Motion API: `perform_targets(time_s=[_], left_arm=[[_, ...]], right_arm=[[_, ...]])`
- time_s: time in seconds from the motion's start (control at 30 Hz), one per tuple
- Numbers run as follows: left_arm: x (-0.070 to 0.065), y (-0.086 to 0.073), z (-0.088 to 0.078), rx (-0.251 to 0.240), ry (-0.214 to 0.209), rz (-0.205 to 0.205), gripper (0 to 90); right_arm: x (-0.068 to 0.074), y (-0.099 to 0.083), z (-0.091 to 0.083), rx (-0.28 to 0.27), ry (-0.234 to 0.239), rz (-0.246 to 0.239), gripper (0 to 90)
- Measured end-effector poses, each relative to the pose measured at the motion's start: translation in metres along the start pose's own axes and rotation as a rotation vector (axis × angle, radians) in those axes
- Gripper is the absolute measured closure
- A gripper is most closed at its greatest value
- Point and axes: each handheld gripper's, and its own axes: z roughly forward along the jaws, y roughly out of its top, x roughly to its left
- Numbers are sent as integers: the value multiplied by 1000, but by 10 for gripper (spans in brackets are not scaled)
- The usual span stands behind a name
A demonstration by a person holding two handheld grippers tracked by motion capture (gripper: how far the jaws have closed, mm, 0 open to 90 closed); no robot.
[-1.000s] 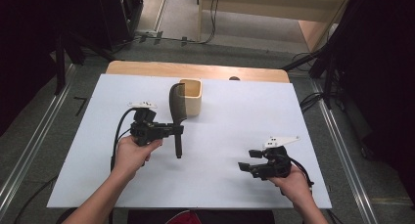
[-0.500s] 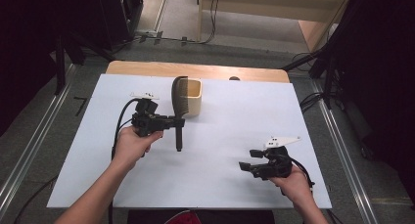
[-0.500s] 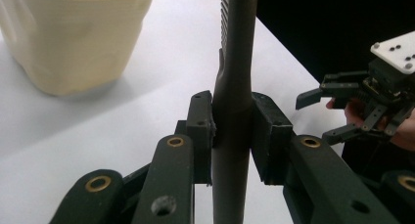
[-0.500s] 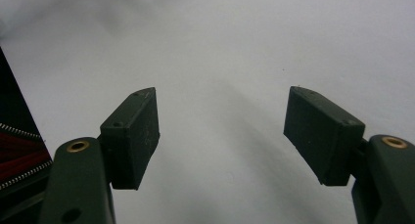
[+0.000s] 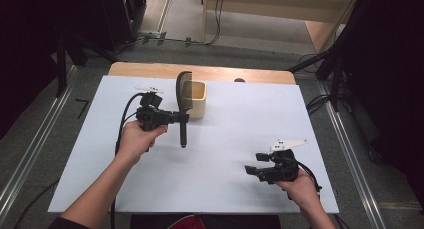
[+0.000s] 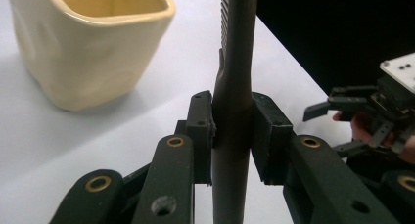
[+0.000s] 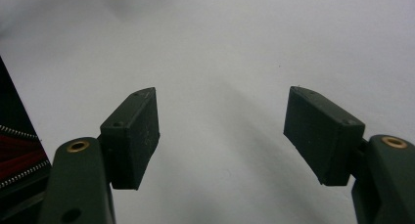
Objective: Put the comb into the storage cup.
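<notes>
A dark spatula with a slotted head hangs upright above the white table, its head in front of the left rim of a cream square cup. My left gripper is shut on the spatula's handle, and both pads press its sides just right of the cup. Near the front right of the table, my right gripper is held low in the person's hand. Its jaws stand wide open over bare white surface with nothing between them.
The table's wooden back edge shows behind the white sheet. Metal floor rails run along both sides, and cables lie to the right. The other gripper shows far off in the left gripper view. Red zipped fabric sits at the left edge.
The left hand has carried the spatula away from the person and slightly up, toward the cup; its head now overlaps the cup's left rim. The right gripper has stayed put.
</notes>
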Motion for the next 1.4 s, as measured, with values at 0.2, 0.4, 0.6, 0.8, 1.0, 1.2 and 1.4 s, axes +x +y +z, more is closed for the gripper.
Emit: perform_targets(time_s=[0.2,0.4,0.6,0.8,1.0,1.2,1.4], left_arm=[[7,10,-3,-30,-8,-9,737],[8,22,-8,-55,-6,8,737],[8,37,-12,-67,-1,36,737],[10,48,-12,-68,-11,49,737],[12,59,-13,-71,-12,62,737],[12,73,-13,-72,-15,77,737],[13,84,-12,-72,-10,86,737]], right_arm=[[0,0,1,1,1,0,272],[0,0,0,1,3,1,272],[0,0,0,1,5,1,272],[0,0,0,0,7,1,272],[0,0,1,4,11,-1,272],[0,0,0,1,1,-1,272],[-1,0,0,2,1,2,272]])
